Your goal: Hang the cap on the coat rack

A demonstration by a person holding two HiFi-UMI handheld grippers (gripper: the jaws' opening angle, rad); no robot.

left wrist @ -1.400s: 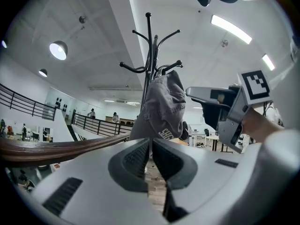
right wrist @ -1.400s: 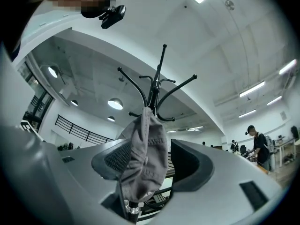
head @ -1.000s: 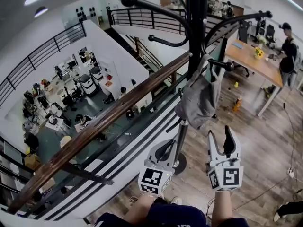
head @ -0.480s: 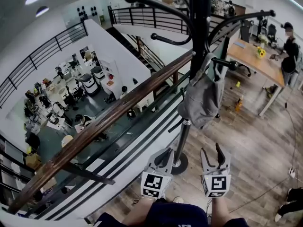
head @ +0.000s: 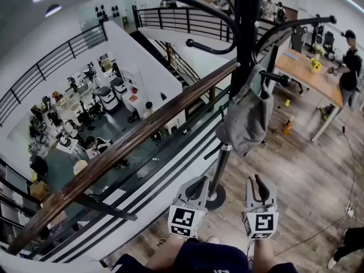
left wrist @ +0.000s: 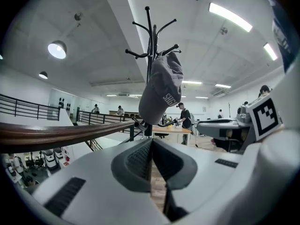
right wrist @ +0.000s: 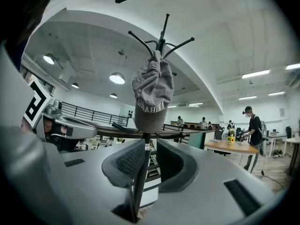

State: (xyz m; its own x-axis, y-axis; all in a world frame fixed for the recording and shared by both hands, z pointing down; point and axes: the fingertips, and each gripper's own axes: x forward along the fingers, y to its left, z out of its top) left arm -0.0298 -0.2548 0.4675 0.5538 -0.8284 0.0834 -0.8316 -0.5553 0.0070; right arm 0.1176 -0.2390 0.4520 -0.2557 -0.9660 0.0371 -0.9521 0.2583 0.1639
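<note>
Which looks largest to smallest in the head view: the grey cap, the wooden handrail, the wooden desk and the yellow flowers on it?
1. Wooden handrail
2. Grey cap
3. Wooden desk: close to the cap, which hangs nearer the camera, so this ranking is unsure.
4. Yellow flowers

Your cap [head: 245,115] is grey with white lettering, and the coat rack [head: 245,33] is black. Your left hand-held gripper [head: 199,183] and right hand-held gripper [head: 259,182] are pale grey, with dark ribbed pads [left wrist: 136,161] and black-and-white square markers [head: 183,219]. The handrail [head: 131,147] is brown, and the floor [head: 307,169] shows wood-grain planks.
</note>
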